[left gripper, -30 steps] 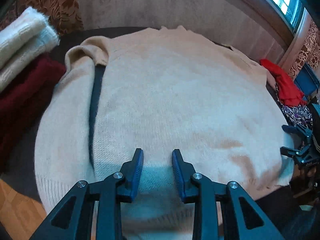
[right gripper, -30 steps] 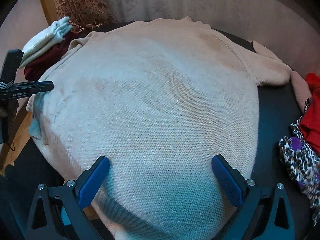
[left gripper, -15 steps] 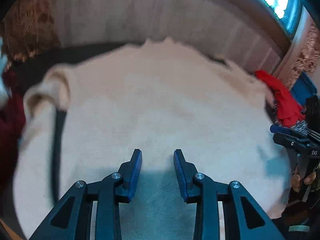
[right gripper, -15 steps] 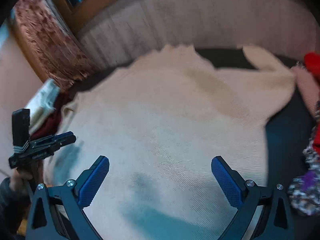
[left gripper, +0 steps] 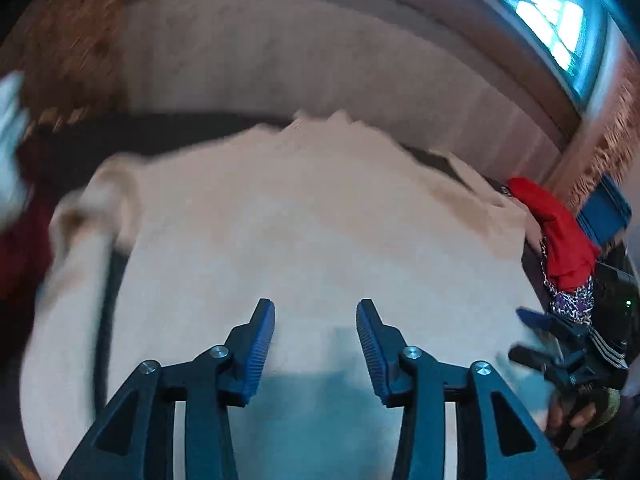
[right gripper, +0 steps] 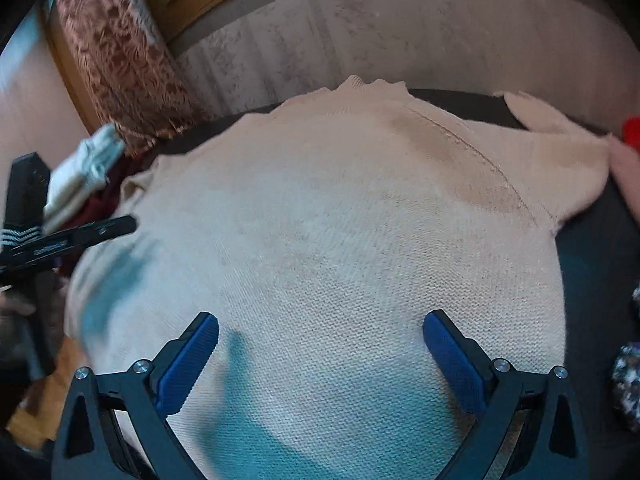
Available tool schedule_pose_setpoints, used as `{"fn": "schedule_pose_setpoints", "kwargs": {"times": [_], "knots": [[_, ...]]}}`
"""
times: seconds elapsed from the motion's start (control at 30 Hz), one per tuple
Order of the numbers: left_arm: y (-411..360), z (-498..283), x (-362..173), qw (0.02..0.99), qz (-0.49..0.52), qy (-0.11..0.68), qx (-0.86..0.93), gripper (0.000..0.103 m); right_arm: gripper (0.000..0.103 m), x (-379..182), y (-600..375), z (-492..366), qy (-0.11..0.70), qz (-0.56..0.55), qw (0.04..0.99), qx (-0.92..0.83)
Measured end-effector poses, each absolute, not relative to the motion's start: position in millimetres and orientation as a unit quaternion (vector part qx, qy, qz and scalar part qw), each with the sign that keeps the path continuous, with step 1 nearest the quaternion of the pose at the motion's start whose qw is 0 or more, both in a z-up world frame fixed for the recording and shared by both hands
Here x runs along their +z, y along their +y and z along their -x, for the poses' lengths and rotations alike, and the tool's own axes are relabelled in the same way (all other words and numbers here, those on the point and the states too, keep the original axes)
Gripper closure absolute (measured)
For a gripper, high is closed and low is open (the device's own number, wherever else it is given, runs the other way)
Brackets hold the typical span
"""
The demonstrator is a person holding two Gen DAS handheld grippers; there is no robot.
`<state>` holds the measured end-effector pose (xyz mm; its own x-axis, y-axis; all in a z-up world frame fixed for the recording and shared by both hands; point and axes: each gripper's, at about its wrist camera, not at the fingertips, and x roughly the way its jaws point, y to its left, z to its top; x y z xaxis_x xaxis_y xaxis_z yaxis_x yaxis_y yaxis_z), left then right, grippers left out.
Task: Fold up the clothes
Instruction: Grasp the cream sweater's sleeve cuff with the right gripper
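Cream knitted sweater [right gripper: 340,220] spread flat over a dark desk [right gripper: 592,248], neck end pointing away from both tongs, hem toward them. One sleeve [right gripper: 560,148] lies out past the right side of the right tongs; the other sleeve [left gripper: 80,248] is folded along the body to the left of the left tongs, blurred in that view.

Left tongs [left gripper: 316,340]: jaws parted to a moderate gap and have just been opening; nothing sits between them, only sweater fabric showing beyond. Whether the tips touch the knit cannot be told.

Right tongs [right gripper: 320,352]: jaws spread wide, gripping nothing, over the hem half of the sweater.

Each tongs shows in the other's view: right tongs at the right edge of the left view, held by a hand [left gripper: 576,412]; left tongs at the left edge of the right view.

Beyond the right tongs, to the right: red cloth [left gripper: 560,236] on a patterned garment [left gripper: 572,300]. Beyond the left tongs, to the left: folded white knit [right gripper: 84,176] on a dark red garment [right gripper: 104,204].
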<state>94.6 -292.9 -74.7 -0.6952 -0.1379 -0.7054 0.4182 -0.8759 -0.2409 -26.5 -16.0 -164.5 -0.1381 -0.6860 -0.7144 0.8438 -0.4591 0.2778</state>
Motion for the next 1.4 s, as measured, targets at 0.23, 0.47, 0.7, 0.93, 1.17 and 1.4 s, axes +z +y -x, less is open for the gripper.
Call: {"fn": "schedule_pose_setpoints", "kwargs": {"times": [0.23, 0.47, 0.7, 0.93, 1.17, 1.4], "knots": [[-304, -27, -88, 0.129, -0.376, 0.205, -0.895, 0.059, 0.002, -113, 4, 94, 0.051, -0.402, 0.469, -0.785], [-299, -22, -113, 0.133, -0.372, 0.193, -0.898, 0.055, 0.0, -78, 3, 265, 0.034, -0.398, 0.32, -0.859], [-306, -23, -116, 0.11, -0.358, 0.223, -0.9, 0.046, 0.0, -115, -38, 385, 0.061, -0.462, 0.247, -0.85], [-322, -31, -120, 0.085, -0.326, 0.293, -0.895, 0.046, 0.0, -153, -79, 426, 0.131, -0.497, 0.236, -0.825], [-319, -29, -119, 0.091, -0.326, 0.287, -0.896, 0.046, 0.0, -170, -76, 429, 0.135, -0.525, 0.236, -0.807], [-321, -23, -121, 0.095, -0.326, 0.284, -0.897, 0.046, 0.089, -150, -77, 404, 0.146, -0.507, 0.262, -0.808]]}}
